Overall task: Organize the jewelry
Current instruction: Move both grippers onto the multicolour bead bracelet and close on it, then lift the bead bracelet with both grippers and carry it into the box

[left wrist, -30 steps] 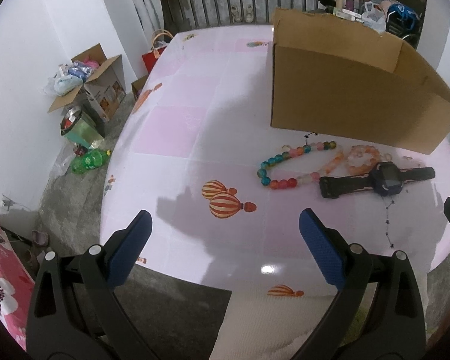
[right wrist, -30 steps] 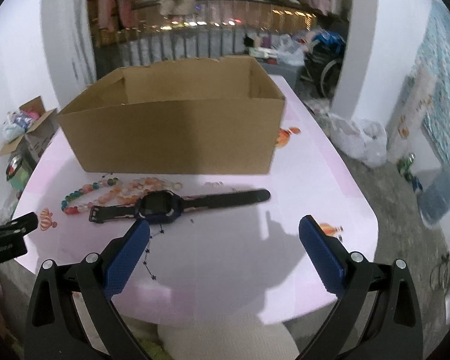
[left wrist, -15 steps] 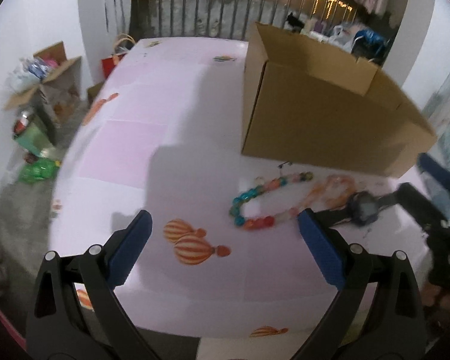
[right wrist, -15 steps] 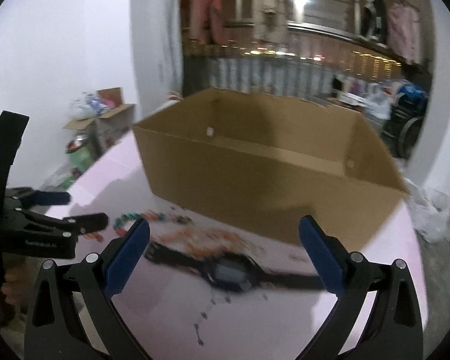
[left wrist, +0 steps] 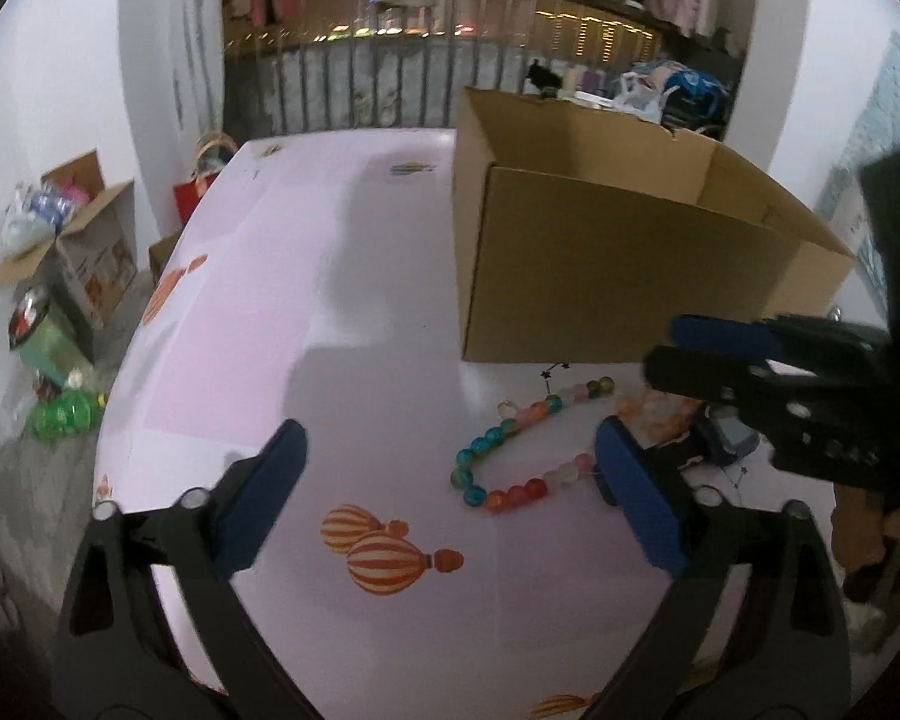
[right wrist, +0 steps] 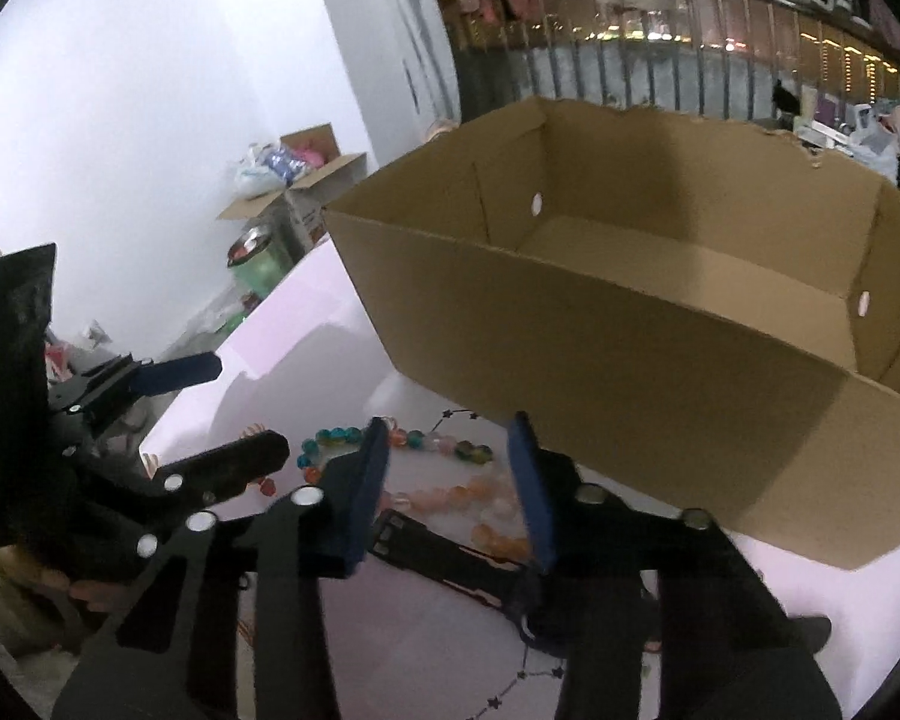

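A multicoloured bead bracelet lies on the pink table in front of an open cardboard box. A peach bead bracelet, a black watch and a thin star chain lie beside it. My left gripper is open, low over the table, left of the bracelet. My right gripper is partly closed with a gap, hovering over the peach bracelet and watch strap, touching nothing I can see. It shows at the right in the left wrist view.
The box is empty inside and stands just behind the jewelry. Off the table's left edge are an open carton, a green bottle and a red bag. Railings stand beyond the table.
My right gripper has swung left and down over the jewelry and its jaws have narrowed. My left gripper has moved forward and turned right, bringing the bracelet closer.
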Demonstrator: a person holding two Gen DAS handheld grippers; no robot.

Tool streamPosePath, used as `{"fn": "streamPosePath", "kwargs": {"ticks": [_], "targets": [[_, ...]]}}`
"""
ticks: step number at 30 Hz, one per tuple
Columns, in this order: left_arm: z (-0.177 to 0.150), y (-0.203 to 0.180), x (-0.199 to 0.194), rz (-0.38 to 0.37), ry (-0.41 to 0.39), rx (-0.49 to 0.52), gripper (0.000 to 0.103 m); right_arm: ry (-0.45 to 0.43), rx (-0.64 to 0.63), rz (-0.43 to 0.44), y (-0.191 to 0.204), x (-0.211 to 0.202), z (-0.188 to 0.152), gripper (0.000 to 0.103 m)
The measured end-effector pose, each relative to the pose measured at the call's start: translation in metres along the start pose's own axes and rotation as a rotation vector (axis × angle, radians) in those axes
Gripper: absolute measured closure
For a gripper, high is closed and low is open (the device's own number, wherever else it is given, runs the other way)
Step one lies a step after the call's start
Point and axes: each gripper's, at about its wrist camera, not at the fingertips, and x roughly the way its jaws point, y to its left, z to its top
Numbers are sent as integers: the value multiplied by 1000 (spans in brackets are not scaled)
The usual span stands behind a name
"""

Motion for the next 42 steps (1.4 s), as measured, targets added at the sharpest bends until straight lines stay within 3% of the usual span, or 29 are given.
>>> {"fn": "streamPosePath", "kwargs": {"ticks": [2,5,17,29,32,37,42], "targets": [[0,-3,5,-6,23,34,35,19,-3,10,0,6,1,72],[-1,-3,12,-23,49,50,48,46,-6,11,2,17,2,77],[1,1,38,-55,151,51,83,130,-18,-50,0,43,10,87],[1,-1,50,-29,170,82,86,212,-87,-80,6,70,18,87],[0,-5,49,-16,167,91,86,209,-103,-87,10,72,21,92],[0,-7,51,11,143,121,94,195,-112,-83,13,71,23,93],[1,-11,45,25,104,159,95,142,-120,-83,19,61,26,93]]}}
